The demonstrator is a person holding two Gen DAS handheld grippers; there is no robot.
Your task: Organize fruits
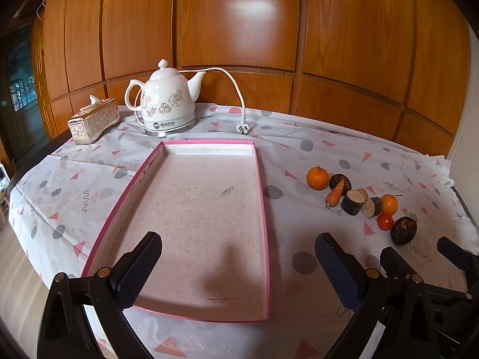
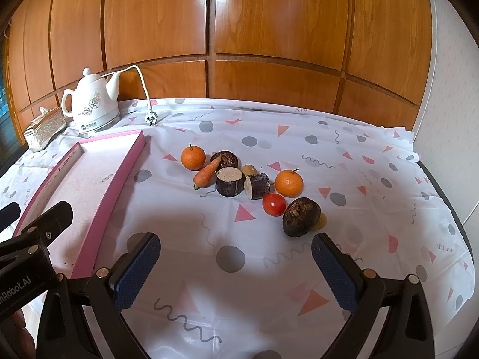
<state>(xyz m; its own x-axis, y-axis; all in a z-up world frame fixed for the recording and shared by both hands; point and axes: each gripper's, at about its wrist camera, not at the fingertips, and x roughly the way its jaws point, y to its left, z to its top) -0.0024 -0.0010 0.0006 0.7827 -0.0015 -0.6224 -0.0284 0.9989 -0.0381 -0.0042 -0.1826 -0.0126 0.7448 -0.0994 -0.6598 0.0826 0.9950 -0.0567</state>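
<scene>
Nothing sorted yet: pink tray (image 1: pixel 263 209) bare, fruit pile (image 2: pixel 254 179) at 12 o'clock of right gripper (image 2: pixel 236 266). Left gripper (image 1: pixel 239 263) & right both spread apart, holding nothing.

Right gripper (image 2: pixel 236 264) gapes over cloth; tomato (image 2: pixel 274 204) perhaps touches dark root (image 2: pixel 301 216).

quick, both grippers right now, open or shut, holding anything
Left gripper: open, empty, above the pink-rimmed rectangular tray.
Right gripper: open, empty, short of the dark round root vegetable.
</scene>
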